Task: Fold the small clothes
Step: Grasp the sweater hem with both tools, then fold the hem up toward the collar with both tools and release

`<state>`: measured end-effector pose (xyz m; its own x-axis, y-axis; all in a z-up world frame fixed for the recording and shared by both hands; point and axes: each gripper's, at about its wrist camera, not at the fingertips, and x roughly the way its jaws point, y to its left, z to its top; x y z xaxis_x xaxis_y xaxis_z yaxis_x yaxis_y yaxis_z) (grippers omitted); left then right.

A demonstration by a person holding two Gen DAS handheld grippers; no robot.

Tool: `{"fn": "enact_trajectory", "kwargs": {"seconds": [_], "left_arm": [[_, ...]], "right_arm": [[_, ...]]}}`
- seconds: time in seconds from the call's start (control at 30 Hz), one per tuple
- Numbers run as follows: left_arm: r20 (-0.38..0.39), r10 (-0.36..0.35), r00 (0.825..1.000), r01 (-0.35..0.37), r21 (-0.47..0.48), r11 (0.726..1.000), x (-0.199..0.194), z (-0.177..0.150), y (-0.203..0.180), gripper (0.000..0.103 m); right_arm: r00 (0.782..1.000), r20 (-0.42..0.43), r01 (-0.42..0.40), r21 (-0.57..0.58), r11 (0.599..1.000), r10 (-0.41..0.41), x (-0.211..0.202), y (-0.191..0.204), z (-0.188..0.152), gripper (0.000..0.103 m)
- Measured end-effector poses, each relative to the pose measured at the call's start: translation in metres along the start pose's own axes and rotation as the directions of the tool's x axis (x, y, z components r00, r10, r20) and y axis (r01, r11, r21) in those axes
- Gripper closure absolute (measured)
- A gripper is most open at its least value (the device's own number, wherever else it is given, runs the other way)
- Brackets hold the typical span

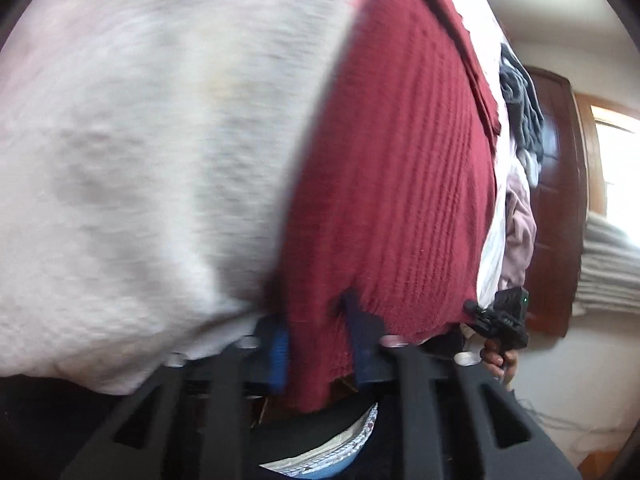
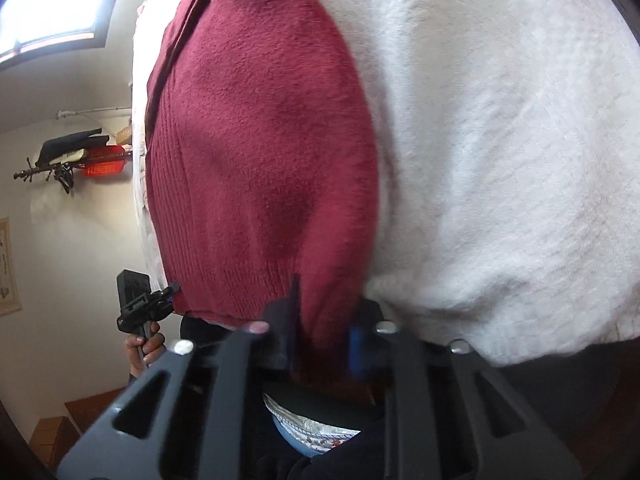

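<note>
Left wrist view: the left gripper [image 1: 320,332] has its blue-padded fingers [image 1: 366,340] closed on the lower edge of a dark red ribbed knit garment [image 1: 400,160], which lies spread over a fuzzy off-white blanket-like surface [image 1: 140,140]. The cloth passes between the jaws and hangs below them. At the far side, the right gripper [image 1: 502,316] shows as a small black unit held in a person's hand [image 1: 498,356], touching the garment's other lower corner. A heap of grey and pale clothes [image 1: 520,120] lies beyond the red garment.

Right wrist view: the right gripper [image 2: 324,332] is likewise clamped on the red hem, fabric pinched between its fingers. The left gripper [image 2: 146,300] is seen at the opposite corner, in the person's other hand [image 2: 146,350]. A patterned white-and-blue fabric [image 2: 312,428] shows beneath the jaws.

Assessment: both corners appear secured, so the garment is ready to be lifted or folded over. Risks: the knit is loose and may slip from a shallow pinch; uneven pulling would skew the fold; the fuzzy surface may drag and bunch the cloth.
</note>
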<state>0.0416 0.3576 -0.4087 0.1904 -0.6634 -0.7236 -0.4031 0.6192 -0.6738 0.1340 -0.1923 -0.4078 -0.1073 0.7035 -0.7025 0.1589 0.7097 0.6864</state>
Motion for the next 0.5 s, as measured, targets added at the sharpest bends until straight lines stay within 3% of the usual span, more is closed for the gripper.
{"fn": "enact_trajectory", "kwargs": {"seconds": [0.17, 0.23, 0.5], "left_arm": [[0.025, -0.039, 0.999, 0.039, -0.01, 0.999, -0.004, -0.008, -0.003, 0.096], [0.044, -0.061, 0.997, 0.062, -0.019, 0.998, -0.008, -0.011, -0.005, 0.096], [0.082, -0.12, 0.989, 0.119, 0.019, 0.993, -0.023, -0.018, -0.026, 0.097]], "right_arm": [[0.998, 0.028, -0.05, -0.002, 0.999, 0.05, -0.01, 0.002, -0.009, 0.09], [0.997, 0.039, -0.065, -0.006, 0.998, 0.065, -0.016, 0.002, -0.012, 0.097], [0.992, 0.069, -0.104, -0.026, 0.994, 0.106, -0.029, 0.009, -0.016, 0.098]]}}
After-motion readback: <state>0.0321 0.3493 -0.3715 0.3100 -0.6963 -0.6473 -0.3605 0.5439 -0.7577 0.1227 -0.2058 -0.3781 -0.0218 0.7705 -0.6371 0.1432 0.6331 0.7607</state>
